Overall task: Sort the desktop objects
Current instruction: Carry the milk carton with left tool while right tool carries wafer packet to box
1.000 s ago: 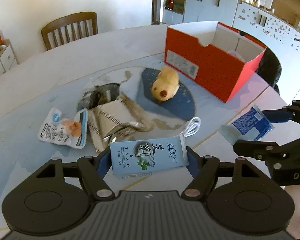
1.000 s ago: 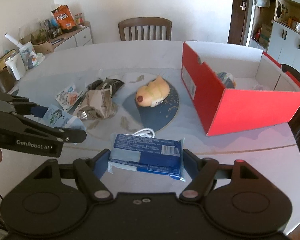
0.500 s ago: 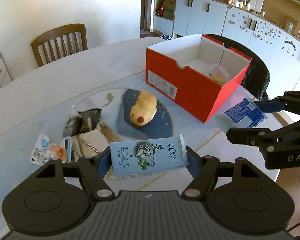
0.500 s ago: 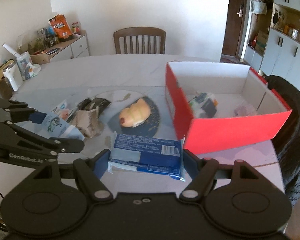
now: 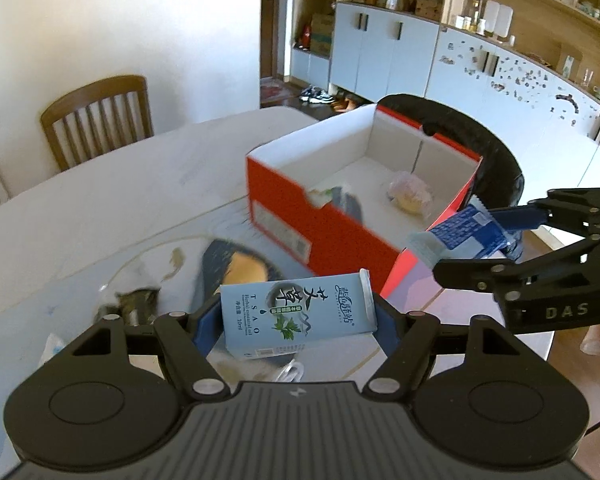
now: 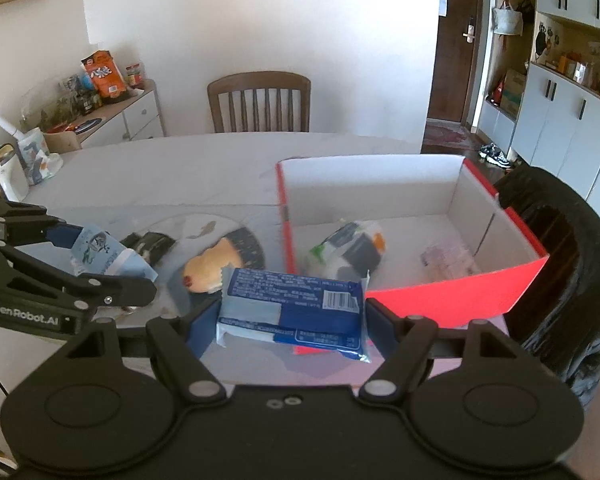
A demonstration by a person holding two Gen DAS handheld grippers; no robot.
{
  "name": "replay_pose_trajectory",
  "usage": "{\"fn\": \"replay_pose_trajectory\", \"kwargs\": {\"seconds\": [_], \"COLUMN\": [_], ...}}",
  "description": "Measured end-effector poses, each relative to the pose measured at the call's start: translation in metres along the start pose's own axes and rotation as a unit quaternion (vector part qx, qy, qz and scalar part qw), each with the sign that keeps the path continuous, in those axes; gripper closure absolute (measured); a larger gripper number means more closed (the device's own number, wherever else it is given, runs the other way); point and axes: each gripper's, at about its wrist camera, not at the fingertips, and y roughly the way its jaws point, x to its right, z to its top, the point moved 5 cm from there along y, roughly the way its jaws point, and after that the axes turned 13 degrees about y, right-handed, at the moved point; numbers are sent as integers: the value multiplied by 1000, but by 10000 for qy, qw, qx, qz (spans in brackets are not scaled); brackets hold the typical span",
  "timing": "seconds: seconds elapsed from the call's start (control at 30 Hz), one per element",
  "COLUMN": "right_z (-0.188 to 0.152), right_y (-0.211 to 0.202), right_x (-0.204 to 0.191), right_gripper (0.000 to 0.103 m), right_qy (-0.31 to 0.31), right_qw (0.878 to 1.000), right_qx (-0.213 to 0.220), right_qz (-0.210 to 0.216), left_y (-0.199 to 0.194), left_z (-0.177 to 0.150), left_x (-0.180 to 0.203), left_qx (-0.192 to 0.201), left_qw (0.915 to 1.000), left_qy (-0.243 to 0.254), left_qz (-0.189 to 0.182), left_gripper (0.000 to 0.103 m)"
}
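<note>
Left gripper (image 5: 298, 320): jaws pinching a pale blue carton (image 5: 298, 314) by its two narrow ends, held level and clear of the bench. Right gripper (image 6: 292, 312): jaws pinching a blue wrapped packet (image 6: 296, 306) across its ends, likewise lifted.

Handling, as judged: the carton looks light and stiff-walled, so an end grip suits it, though hard pressure may dent the card. The packet looks soft and slick in its film; a hold at mid-length should stop it sagging or sliding.

Both items hang just short of the red box (image 6: 460, 298), which stands open with white inner walls and already holds a few wrapped items. A yellow plush toy (image 6: 208, 266) and crumpled wrappers (image 5: 134, 306) lie on the pale marbled bench (image 6: 180, 172). Beyond it are a wooden chair (image 6: 260, 100), white walls and grey cabinets.
</note>
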Motion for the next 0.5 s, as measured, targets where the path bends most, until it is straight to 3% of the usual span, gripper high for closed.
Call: {"fn": "replay_pose_trajectory", "kwargs": {"seconds": [0.5], "right_z": [50], "right_y": [18], "right_x": [67], "right_gripper": [27], "right_qy": [-98], "right_qw": [9997], "right_qx": [139], "right_qz": [-182], "left_y": [43], "left_z": [71], "left_x": [37], "left_qx": [159], "left_qw": [9991], "left_qy": [374], "left_qz": [-144], "left_gripper": [29]}}
